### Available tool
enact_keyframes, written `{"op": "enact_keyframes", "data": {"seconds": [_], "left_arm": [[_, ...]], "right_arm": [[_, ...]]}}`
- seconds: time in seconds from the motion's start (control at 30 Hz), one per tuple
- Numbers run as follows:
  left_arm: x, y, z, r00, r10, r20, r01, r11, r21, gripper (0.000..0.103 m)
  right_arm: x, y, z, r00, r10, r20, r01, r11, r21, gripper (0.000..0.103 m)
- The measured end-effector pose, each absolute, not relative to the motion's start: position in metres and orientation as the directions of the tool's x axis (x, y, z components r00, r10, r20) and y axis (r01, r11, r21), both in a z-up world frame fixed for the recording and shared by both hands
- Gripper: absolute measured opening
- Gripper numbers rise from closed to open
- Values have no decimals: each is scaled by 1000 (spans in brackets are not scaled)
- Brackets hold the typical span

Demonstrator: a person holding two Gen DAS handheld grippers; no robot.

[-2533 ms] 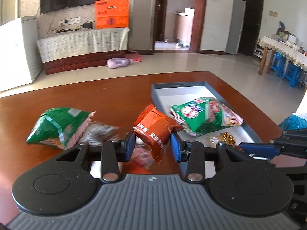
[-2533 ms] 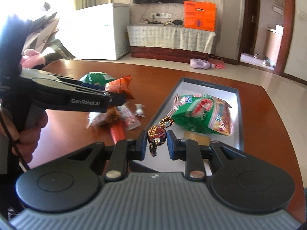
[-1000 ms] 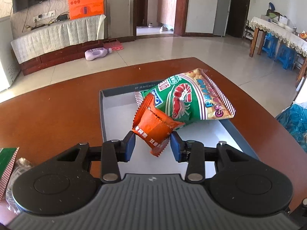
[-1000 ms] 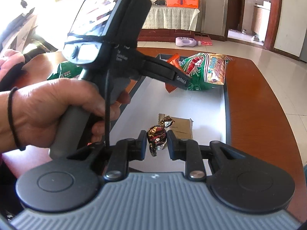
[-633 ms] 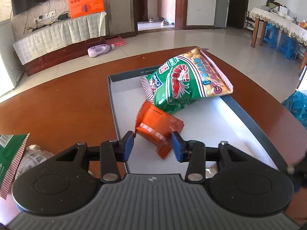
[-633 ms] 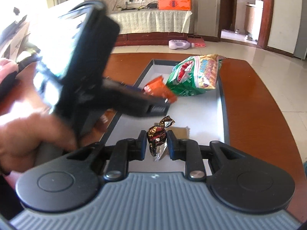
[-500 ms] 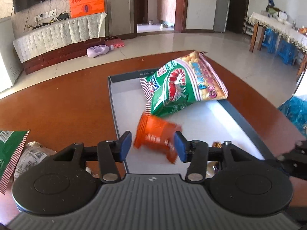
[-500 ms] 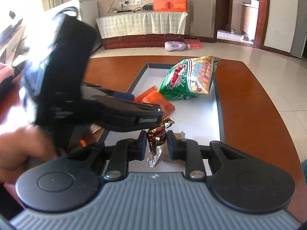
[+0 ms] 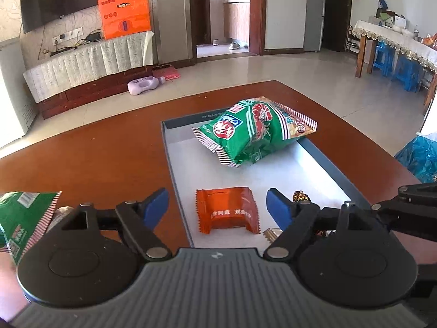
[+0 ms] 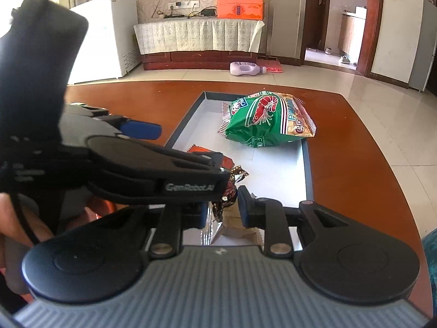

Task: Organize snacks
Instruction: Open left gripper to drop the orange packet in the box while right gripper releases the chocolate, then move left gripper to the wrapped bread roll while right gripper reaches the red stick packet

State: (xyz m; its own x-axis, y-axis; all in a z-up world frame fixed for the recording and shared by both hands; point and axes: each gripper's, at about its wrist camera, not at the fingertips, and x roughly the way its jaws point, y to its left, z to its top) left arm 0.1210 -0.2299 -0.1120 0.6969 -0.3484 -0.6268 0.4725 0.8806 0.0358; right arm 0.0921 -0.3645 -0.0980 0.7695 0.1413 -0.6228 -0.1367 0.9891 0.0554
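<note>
A grey tray lies on the brown table. In it are a green prawn cracker bag at the far end and an orange snack packet lying flat near the front. My left gripper is open just above and behind the orange packet, not touching it. My right gripper is shut on a brown foil candy over the tray's near end; the left gripper's body partly covers it. The bag and tray also show in the right wrist view.
A second green snack bag and a clear wrapper lie on the table left of the tray. A tan flat packet lies in the tray under my right gripper. The table's right edge is close to the tray.
My left gripper carried the orange packet over the tray, opened and dropped it; it now lies flat in the tray. The right gripper kept hold of the candy.
</note>
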Motion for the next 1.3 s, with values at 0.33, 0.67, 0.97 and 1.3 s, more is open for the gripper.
{"op": "enact_keyframes", "data": {"seconds": [0.33, 0.67, 0.97, 1.3], "left_arm": [[88, -200, -101, 719, -321, -616, 444, 894, 52, 84], [39, -161, -88, 742, -307, -596, 429, 901, 70, 85], [4, -144, -91, 746, -303, -594, 437, 895, 92, 85], [-13, -118, -90, 755, -298, -584, 417, 906, 77, 85]], "right_arm": [[82, -357, -98, 764, 158, -626, -190, 982, 16, 35], [68, -358, -101, 755, 154, -637, -212, 977, -15, 42], [58, -365, -92, 782, 164, -601, -185, 982, 27, 42], [46, -341, -79, 806, 260, -532, -269, 961, 62, 42]]}}
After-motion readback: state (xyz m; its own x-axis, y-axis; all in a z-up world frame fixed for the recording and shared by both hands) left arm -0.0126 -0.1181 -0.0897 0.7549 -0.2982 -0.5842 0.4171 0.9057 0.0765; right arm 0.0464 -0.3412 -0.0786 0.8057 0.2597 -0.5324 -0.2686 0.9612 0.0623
